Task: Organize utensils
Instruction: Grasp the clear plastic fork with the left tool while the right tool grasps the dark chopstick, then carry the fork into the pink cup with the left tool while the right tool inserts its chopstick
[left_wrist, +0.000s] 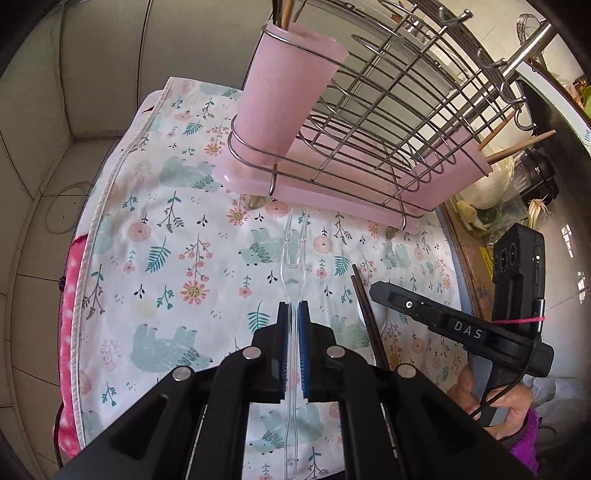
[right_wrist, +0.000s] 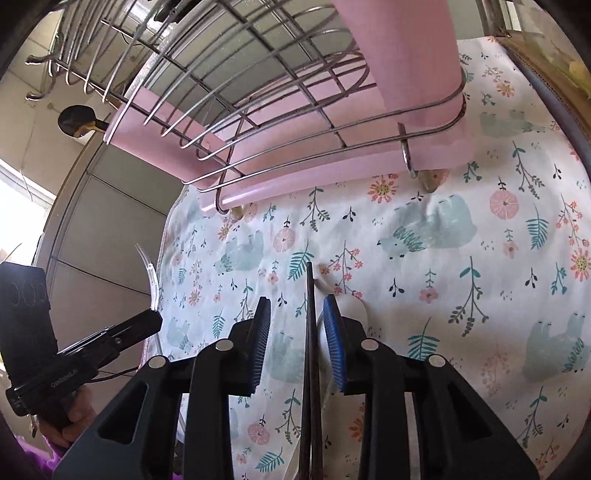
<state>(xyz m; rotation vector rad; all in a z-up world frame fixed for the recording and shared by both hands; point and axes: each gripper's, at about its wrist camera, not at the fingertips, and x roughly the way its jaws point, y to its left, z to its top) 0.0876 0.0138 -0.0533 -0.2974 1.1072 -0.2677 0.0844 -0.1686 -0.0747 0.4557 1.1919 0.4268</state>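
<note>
Left hand-held gripper (left_wrist: 294, 314), black with blue ribbed pads, is closed almost fully on the thin handle of a clear plastic two-pronged fork (left_wrist: 294, 254). That fork's long axis runs straight ahead along the fingers, its prongs pointing away toward the rack. Right hand-held gripper (right_wrist: 297, 317), of the same build, stands partly open; a pair of dark brown chopsticks (right_wrist: 311, 332) runs lengthwise through the gap, tips pointing forward, with space on both sides, so nothing is clamped. A white rounded object (right_wrist: 354, 308), only partly visible, lies beside its right pad. White letters reading "DAS" sit on the right tool's side in the left view. Beneath both lies a white floral cloth with pale blue bears (left_wrist: 166, 258), covering the worktop. Beyond the fork's prongs stands a wire dish rack (left_wrist: 388, 122) on a pink plastic drip tray (left_wrist: 332, 195). At the rack's near-left end, a tall pink plastic utensil cup (left_wrist: 280, 96) stands upright, with wooden handles rising from it.
</note>
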